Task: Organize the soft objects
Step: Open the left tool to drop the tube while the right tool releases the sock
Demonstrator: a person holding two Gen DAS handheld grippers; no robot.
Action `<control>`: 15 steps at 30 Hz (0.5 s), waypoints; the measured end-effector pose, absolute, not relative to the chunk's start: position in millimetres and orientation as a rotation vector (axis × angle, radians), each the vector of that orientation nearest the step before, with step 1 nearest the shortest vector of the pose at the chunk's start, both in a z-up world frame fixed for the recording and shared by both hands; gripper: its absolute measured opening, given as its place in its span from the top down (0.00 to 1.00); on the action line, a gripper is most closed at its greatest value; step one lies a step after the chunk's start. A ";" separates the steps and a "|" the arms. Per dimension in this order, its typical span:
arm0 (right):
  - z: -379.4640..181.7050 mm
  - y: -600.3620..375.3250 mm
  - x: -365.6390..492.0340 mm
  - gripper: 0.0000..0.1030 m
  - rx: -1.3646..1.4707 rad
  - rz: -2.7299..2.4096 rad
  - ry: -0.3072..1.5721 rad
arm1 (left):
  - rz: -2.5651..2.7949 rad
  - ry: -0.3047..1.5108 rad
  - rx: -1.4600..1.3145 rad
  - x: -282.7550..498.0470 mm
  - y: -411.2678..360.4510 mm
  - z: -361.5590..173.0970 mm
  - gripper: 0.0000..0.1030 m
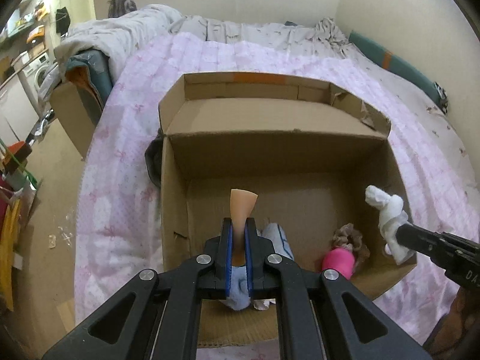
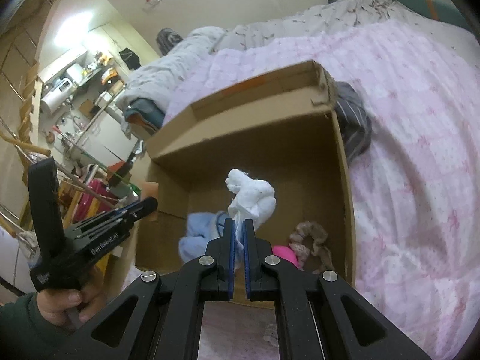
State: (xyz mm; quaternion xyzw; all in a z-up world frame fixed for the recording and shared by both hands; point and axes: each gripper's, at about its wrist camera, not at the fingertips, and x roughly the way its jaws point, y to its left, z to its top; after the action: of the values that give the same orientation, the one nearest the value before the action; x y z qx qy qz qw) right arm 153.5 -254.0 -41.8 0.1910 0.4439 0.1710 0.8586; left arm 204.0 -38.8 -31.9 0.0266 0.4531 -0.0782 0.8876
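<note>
1. Cardboard box [image 1: 315, 120] sits open on pink quilt [image 1: 126, 138], flaps up.
2. Left gripper [image 1: 239, 225] pinches peach-coloured soft piece [image 1: 242, 207] above box interior.
3. Right gripper [image 2: 239, 226] pinches white cloth [image 2: 255, 198] over box, near its right wall.
4. Inside box: light blue cloth [image 1: 277, 240], pink item [image 1: 339, 262], beige scrunchie [image 1: 349, 235].
5. Grey striped garment [image 2: 354, 123] lies beside box on quilt.

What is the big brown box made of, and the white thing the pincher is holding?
The box looks like plain corrugated cardboard: matte brown, creased flaps, a torn edge. The white bundle in the right hand-held gripper seems to be soft cloth, perhaps a sock: it crumples, knots and looks fuzzy.
</note>
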 end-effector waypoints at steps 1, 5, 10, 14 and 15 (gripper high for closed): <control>-45.6 -252.7 153.8 0.93 0.390 0.355 0.942 | -0.160 0.939 0.060 202.8 -40.1 -33.0 0.93; -59.9 -248.8 157.7 0.93 0.373 0.341 0.986 | -0.168 0.976 0.051 203.4 -42.9 -43.8 0.93; -68.4 -245.4 161.7 0.93 0.357 0.324 1.007 | -0.178 0.983 0.057 202.4 -45.6 -47.3 0.93; -72.2 -242.5 163.2 0.93 0.345 0.316 1.014 | -0.187 0.998 0.051 202.2 -47.8 -50.7 0.93; -73.5 -242.1 163.5 0.93 0.342 0.313 1.017 | -0.186 1.002 0.057 201.7 -48.7 -52.1 0.93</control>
State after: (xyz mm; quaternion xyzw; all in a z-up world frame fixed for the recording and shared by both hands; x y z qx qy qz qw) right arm 163.5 -242.1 -73.5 0.1624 0.4825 0.1485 0.8478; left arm 201.7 -48.7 -52.1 0.0274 0.4796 -0.0892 0.8725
